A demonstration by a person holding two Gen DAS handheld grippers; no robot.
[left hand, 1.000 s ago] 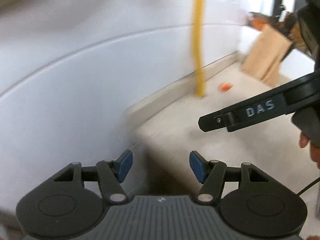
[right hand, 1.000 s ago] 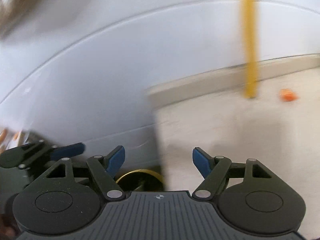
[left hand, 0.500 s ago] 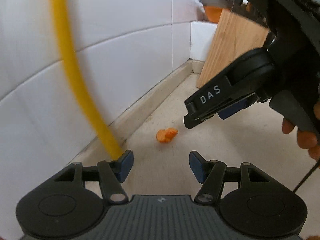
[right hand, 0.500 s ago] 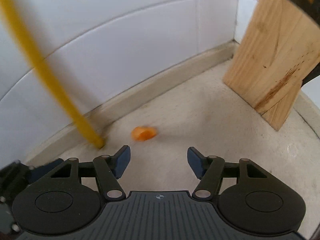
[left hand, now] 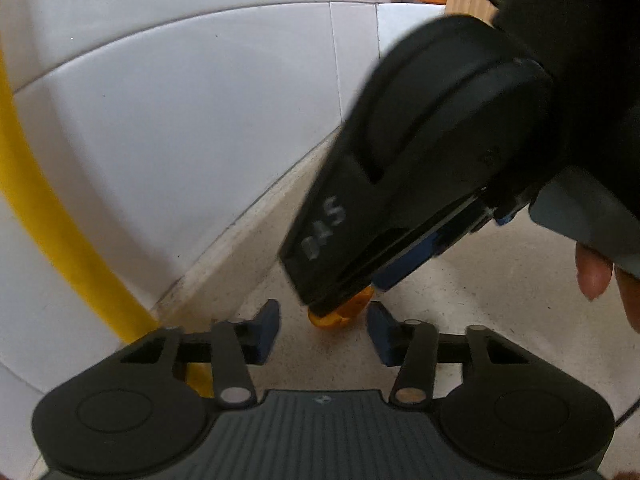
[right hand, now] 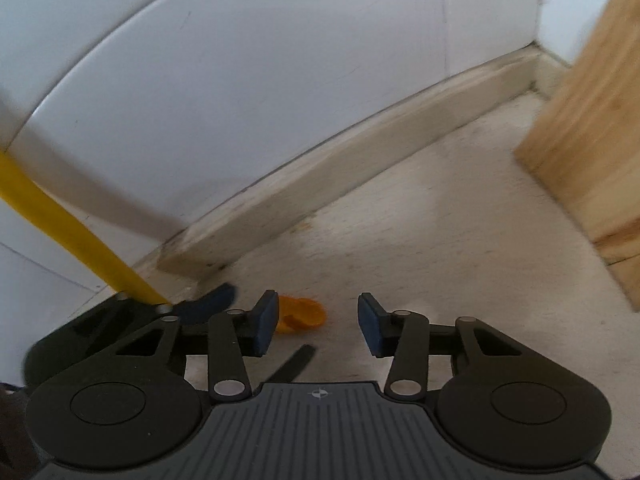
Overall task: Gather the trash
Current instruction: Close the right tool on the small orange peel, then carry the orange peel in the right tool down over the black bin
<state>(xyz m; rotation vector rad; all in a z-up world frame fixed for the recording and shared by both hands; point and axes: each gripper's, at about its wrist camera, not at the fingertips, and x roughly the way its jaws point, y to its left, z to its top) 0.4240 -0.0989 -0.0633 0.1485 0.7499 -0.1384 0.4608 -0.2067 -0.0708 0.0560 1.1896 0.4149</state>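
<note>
Both grippers' closing fingers apart, unclamped: left gripper (left hand: 322, 330), right gripper (right hand: 317, 322) around orange scrap (right hand: 301, 319).

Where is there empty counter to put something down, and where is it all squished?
Bare counter lies open between the wall ledge and the wooden board. It is crowded at the near left: the orange scrap sits by the yellow pole, with the right gripper and left gripper both around it, their jaws just closing, not touching it.
</note>
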